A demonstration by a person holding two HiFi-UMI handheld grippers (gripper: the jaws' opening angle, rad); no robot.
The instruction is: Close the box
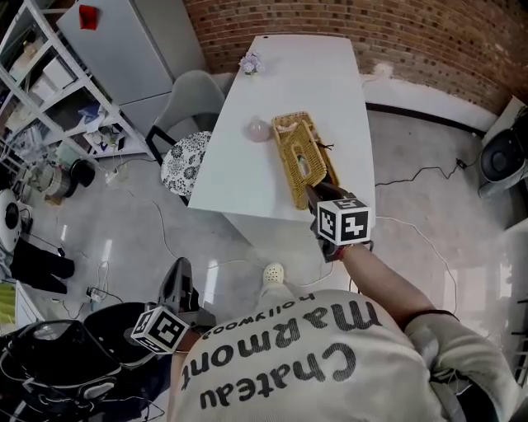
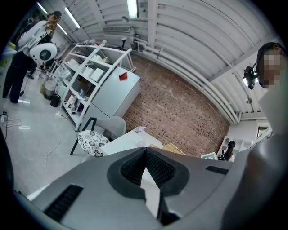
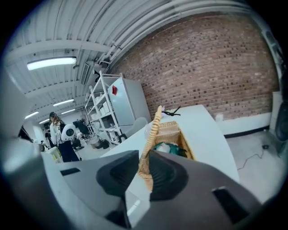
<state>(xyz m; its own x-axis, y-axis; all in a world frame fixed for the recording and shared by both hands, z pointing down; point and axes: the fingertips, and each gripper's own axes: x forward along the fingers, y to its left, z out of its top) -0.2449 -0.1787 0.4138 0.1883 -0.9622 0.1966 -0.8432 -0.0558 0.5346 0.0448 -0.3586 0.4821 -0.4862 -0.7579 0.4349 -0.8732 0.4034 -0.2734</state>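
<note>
The right gripper (image 3: 143, 175) pinches the raised lid (image 3: 154, 128) of the wicker box (image 3: 182, 134) by its edge. That thin edge could slip out and slam. The left gripper (image 2: 145, 170), closed and empty, steadies nothing.

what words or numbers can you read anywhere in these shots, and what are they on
"Chateau Marmont": large print on the person's shirt, upside down in the head view.
"Hollywood": small print on the same shirt, just legible.
Red tag on the white cabinet: too small to read.
Nothing else legible in either gripper view.
</note>
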